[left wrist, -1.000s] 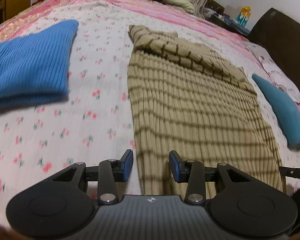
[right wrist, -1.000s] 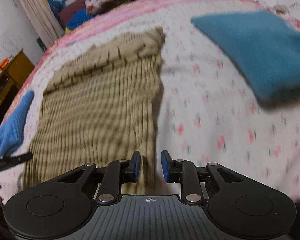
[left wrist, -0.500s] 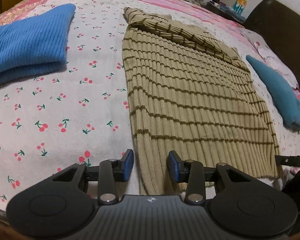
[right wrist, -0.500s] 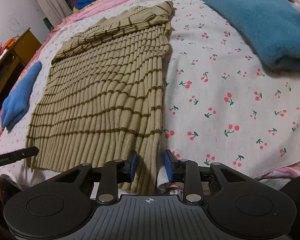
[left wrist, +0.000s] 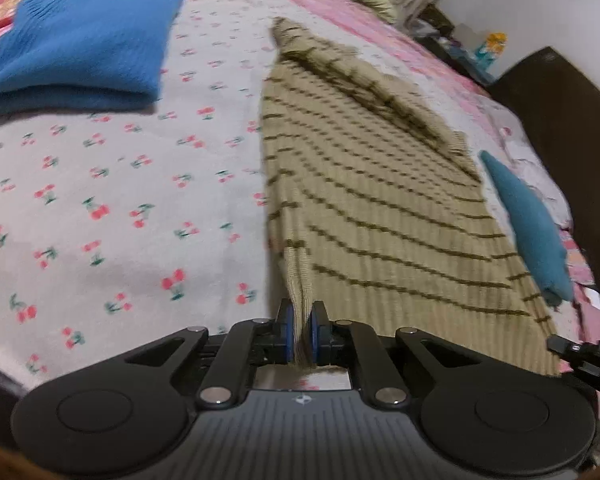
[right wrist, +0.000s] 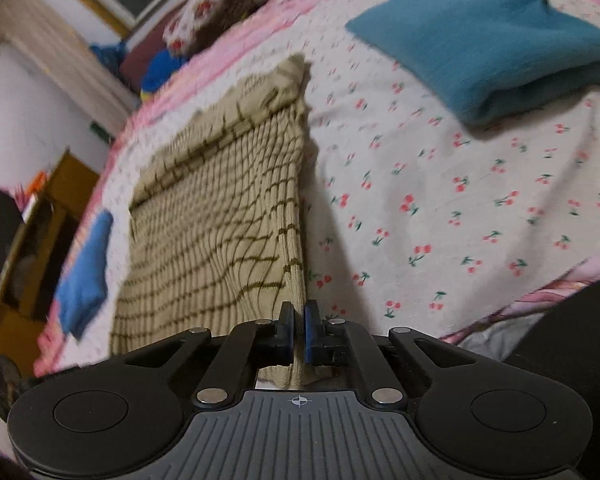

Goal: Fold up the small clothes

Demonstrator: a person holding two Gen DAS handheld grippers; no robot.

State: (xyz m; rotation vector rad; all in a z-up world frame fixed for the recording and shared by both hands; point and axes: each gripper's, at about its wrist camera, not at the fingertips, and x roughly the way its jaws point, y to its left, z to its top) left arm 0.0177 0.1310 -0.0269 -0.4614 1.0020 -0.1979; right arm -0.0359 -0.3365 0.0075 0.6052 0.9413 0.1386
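Observation:
A tan ribbed sweater with brown stripes (left wrist: 380,200) lies spread on the cherry-print bed sheet (left wrist: 100,200), its sleeves folded across the far end. My left gripper (left wrist: 301,322) is shut on the sweater's near left hem corner. My right gripper (right wrist: 299,320) is shut on the near right hem corner of the same sweater (right wrist: 220,208). Both corners are lifted off the sheet, and the fabric rises in a ridge toward each gripper.
A folded blue knit (left wrist: 84,44) lies at the left of the sweater and shows in the right wrist view (right wrist: 86,276). A folded teal garment (right wrist: 488,40) lies at the right, also in the left wrist view (left wrist: 532,232). Pillows, a wooden cabinet (right wrist: 40,248) and a dark headboard (left wrist: 560,128) border the bed.
Both grippers were open around the hem corners half a second ago. They have now closed on the corners and lifted them off the sheet.

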